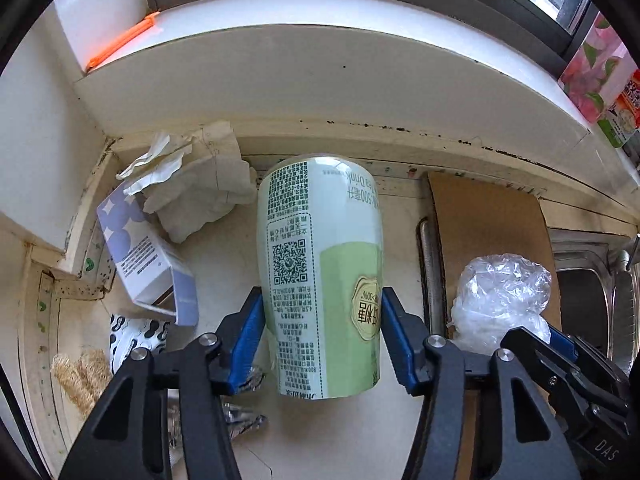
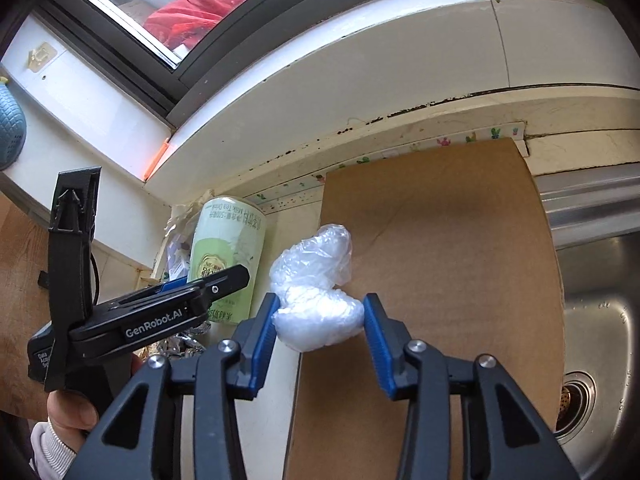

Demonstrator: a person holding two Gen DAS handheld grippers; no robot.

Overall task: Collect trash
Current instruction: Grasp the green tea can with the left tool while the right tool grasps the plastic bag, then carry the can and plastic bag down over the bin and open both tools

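— Green-and-white, thin-walled and label-wrapped, the tall milk-tea cup (image 1: 320, 276) is clamped between the blue pads of the left gripper (image 1: 322, 336), low on its body, near the back of the pale countertop (image 1: 360, 432). Is anything held on the other side?

— The crumpled clear plastic bag (image 2: 316, 292) is pinched between the blue pads of the right gripper (image 2: 320, 320), over the brown cardboard sheet (image 2: 440, 240) laid beside the steel sink (image 2: 592, 320).

— What could be spoiled from here?

— The cup could be crushed or squeezed out of the pads if too much force is applied; whether liquid is left inside cannot be told, so a spill cannot be ruled out. With the hold so low, it may also tip when carried.

— And the bag?

— Only a soft lobe is caught, so it may slip free. More litter is left behind: crumpled white paper (image 1: 196, 184), a lavender carton (image 1: 148, 264) and foil scraps (image 1: 240, 420), which could be knocked as the cup is drawn out.
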